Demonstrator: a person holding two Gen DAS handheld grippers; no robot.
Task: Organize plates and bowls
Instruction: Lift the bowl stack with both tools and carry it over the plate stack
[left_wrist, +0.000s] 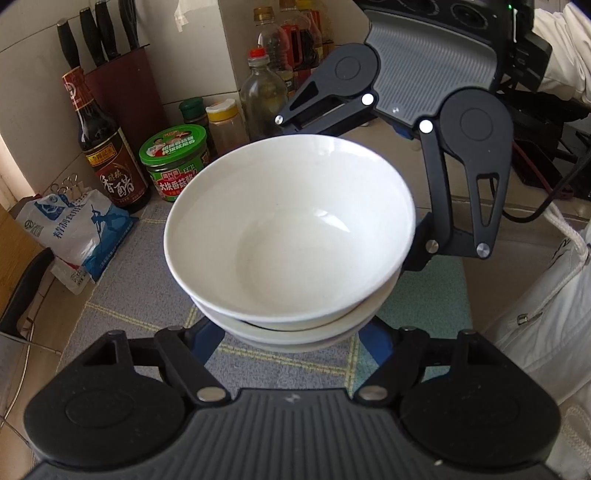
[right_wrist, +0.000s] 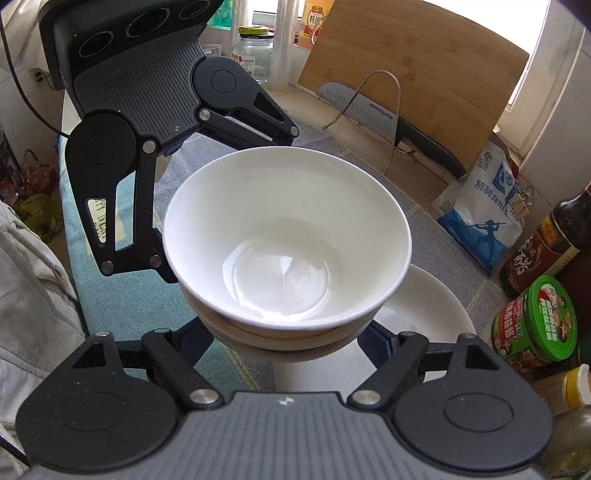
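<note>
Right wrist view: checked cloth (right_wrist: 436, 221) on tiled counter, both jaws spread around stacked bowls (right_wrist: 288, 240), grip unclear.

Left matte-black two-finger gripper (left_wrist: 291, 328): grey ribbed body plate, round pivot housings, slotted linkage arms, silver rivets. Right matte-black two-finger gripper (right_wrist: 291, 334): identical construction. Operator wears an off-white jacket sleeve (left_wrist: 546, 295).

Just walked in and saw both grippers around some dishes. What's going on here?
A person with two handheld grippers is cradling a nested stack of glossy white ceramic bowls from opposite sides. The left gripper and right gripper each straddle the stack's base. The stack hangs partly over a flat white plate on the checked cloth mat.
</note>
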